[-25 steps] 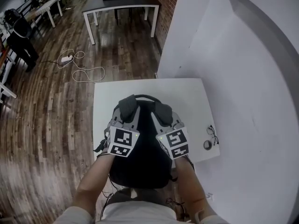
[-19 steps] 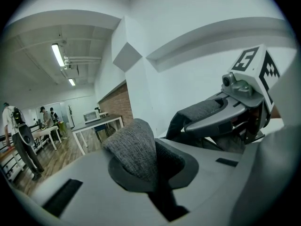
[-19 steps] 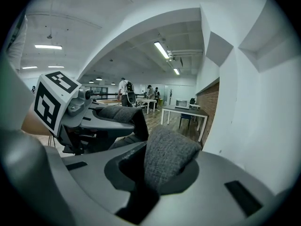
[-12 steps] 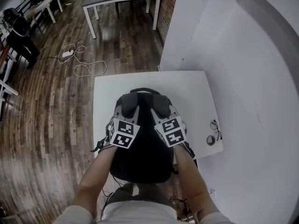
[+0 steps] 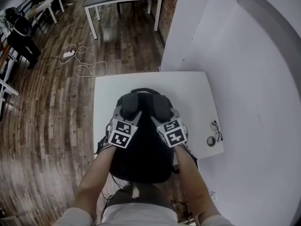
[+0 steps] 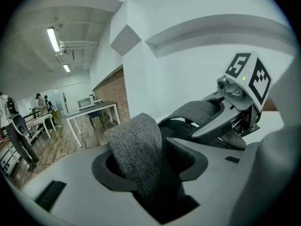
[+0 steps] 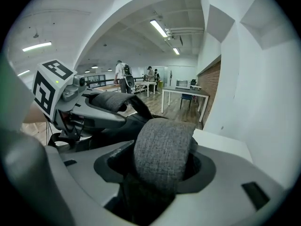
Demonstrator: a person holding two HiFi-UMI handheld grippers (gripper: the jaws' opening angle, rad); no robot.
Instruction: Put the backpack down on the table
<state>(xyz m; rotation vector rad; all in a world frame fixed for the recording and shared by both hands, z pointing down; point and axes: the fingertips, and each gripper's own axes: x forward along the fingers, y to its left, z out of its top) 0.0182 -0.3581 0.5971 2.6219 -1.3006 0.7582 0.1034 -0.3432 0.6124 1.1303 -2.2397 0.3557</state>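
Only my gripper views show it: a grey woven shoulder strap [image 6: 136, 149] lies loose between my left gripper's [image 5: 121, 119] parted jaws. A second grey strap [image 7: 162, 157] lies between my right gripper's [image 5: 170, 119] jaws. Both pairs have just been opening. From above, the black fabric backpack [image 5: 143, 149] rests on the white square table [image 5: 188, 86], thin-framed eyeglasses [image 5: 215, 128] near its right edge. Dark wooden plank floor [image 5: 47, 117] surrounds it.

Bright, even light comes from ceiling tubes [image 6: 52, 39], at ten o'clock in the left gripper view. Both gripper views bulge fisheye-round with black corners; the head view's floor [image 5: 42, 140] smears at eight o'clock.
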